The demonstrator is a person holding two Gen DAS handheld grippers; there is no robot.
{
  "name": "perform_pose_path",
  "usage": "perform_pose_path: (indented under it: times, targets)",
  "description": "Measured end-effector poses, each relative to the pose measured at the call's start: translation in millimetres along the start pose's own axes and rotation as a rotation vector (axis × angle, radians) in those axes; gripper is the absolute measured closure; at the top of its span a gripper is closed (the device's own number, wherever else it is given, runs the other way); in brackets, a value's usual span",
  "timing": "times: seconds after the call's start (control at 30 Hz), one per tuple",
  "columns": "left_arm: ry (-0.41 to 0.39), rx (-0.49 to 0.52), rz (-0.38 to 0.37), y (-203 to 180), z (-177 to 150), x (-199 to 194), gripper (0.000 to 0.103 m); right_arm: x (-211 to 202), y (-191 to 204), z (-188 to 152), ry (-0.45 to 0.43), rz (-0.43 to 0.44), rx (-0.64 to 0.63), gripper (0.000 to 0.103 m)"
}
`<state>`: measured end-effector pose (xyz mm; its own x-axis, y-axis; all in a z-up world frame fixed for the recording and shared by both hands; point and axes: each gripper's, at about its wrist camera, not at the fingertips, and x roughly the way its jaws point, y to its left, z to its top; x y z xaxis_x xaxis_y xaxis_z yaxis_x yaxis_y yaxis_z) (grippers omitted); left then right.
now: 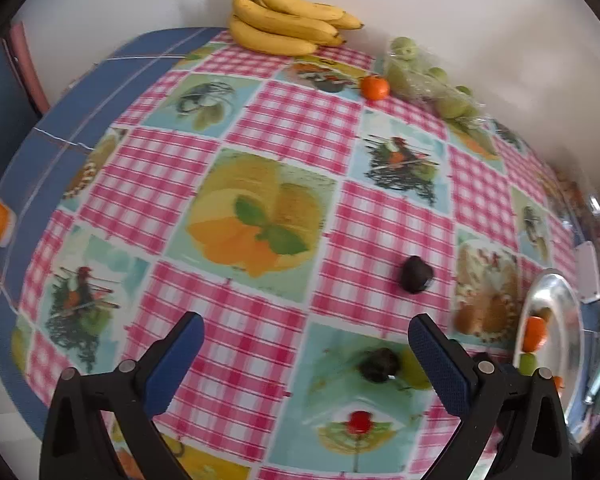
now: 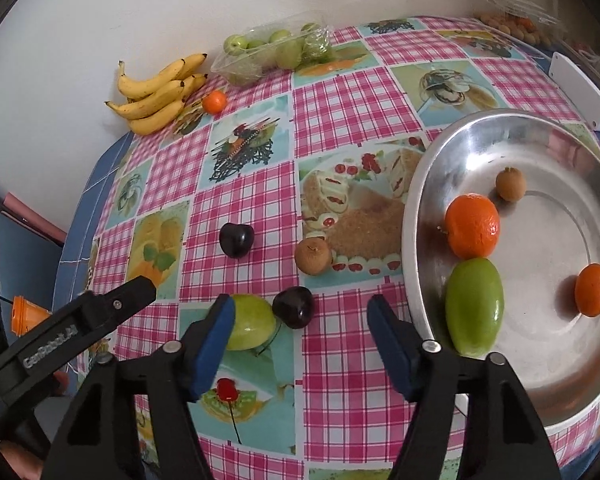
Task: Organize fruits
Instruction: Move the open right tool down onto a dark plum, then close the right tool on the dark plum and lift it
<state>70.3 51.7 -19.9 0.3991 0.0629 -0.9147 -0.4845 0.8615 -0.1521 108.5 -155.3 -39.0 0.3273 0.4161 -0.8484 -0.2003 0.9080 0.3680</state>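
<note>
My right tongs hang released, jaws spread wide with nothing between the blue pads. My left tongs likewise gape, holding nothing.

Hard to make out: a green fruit just ahead of my right tongs is partly hidden behind the left pad. From the left wrist the same fruit shows only as a pale sliver behind the right pad. The steel tray lies ahead and to the right of my right tongs, its near rim cut off behind the right finger; from the left wrist the tray is squeezed at the far right edge, contents blurred. A clear packet far right holds small brownish items I cannot identify.

Fruit positions: dark plum sits just ahead between my right jaws, touching or nearly touching the green fruit. A second plum lies further ahead, with a brown fruit to its right. In the tray: large orange, green mango-shaped fruit touching it, small orange, small brown fruit. Far ahead by the wall: bananas, a lone tangerine, a clear tub of green fruit.

Surface: tablecloth in pink check with printed food panels, over a blue cover. Plain white wall behind.
</note>
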Motion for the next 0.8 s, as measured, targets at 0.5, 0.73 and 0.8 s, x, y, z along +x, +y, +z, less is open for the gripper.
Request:
perform_pose_path:
  times: [0.5, 0.73, 0.8]
  targets:
    - [0.045, -0.020, -0.014, -7, -4, 8, 0.002, 23, -1, 1, 0.062, 0.009, 0.025, 0.071]
    - [0.046, -0.024, -0.016, -7, -3, 8, 0.002, 29, -3, 4, 0.069, 0.032, 0.065, 0.071]
    - [0.046, -0.024, -0.016, -7, -3, 9, 0.002, 30, -5, 4, 0.073, 0.039, 0.084, 0.071]
